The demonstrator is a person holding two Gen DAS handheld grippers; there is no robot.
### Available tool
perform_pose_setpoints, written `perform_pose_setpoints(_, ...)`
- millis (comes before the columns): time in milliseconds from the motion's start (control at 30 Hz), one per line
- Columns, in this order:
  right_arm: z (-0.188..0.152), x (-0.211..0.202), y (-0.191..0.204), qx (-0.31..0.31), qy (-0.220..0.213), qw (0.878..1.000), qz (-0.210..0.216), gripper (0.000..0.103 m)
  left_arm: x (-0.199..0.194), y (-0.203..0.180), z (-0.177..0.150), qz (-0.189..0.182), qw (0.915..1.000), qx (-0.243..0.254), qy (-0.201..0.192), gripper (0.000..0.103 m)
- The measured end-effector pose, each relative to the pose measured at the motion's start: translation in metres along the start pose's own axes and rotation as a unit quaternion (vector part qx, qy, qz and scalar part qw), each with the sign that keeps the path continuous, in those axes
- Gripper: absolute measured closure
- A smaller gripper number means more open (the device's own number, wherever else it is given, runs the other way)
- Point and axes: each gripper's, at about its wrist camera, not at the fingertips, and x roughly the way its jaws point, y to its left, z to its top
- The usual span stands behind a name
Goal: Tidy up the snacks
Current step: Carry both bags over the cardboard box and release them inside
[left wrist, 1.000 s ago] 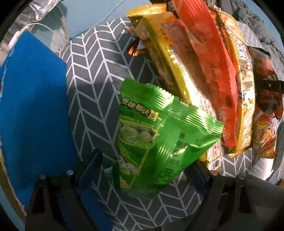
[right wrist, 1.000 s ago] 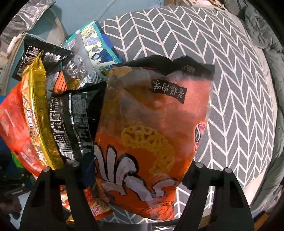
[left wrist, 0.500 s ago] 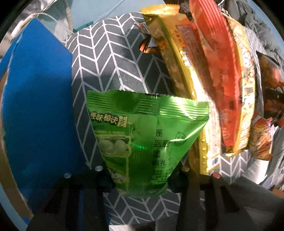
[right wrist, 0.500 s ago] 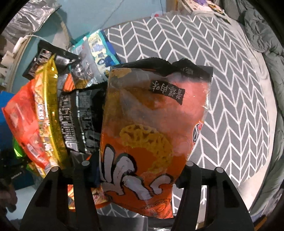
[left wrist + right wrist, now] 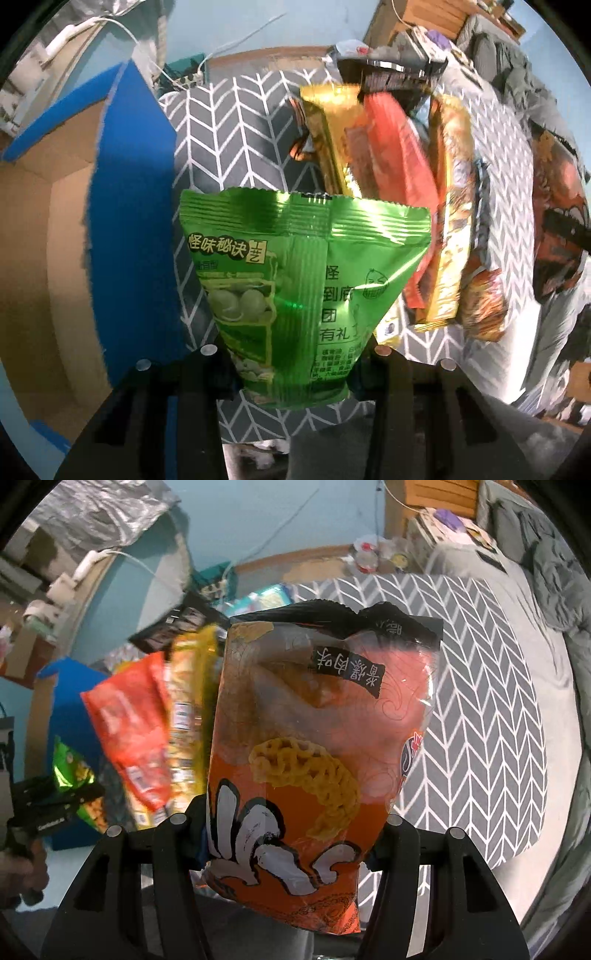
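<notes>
Now, left claw [image 5: 295, 354] pinching green snack bag [image 5: 303, 273], right claw [image 5: 291, 823] clamping orange bag [image 5: 314, 746] — blue box [image 5: 122, 206] beside.

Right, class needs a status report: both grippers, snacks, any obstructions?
Left gripper shut on green snack bag. Right gripper shut on orange snack bag. Blue cardboard box open alongside, nothing blocking.

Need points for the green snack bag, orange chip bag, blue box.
green snack bag [image 5: 295, 280], left wrist view, middle of its front.
orange chip bag [image 5: 306, 746], right wrist view, on the printed yellow chip.
blue box [image 5: 129, 192], left wrist view, on its upright blue flap.
</notes>
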Motion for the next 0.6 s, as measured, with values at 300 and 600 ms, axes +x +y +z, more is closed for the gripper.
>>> perform_pose_setpoints(300, -0.002, -0.028, 0.053, -0.036, -0.018, 0.998, 0.046, 0.045, -0.047, -0.002, -0.014, -0.005, 0.9992, -0.030, -0.026, 0.061)
perform_pose_setpoints(600, 0.012, -0.044, 0.095, -0.075, -0.026, 0.995, 0.065, 0.045, -0.081, 0.001, -0.023, -0.010, 0.9957, -0.067, -0.063, 0.061)
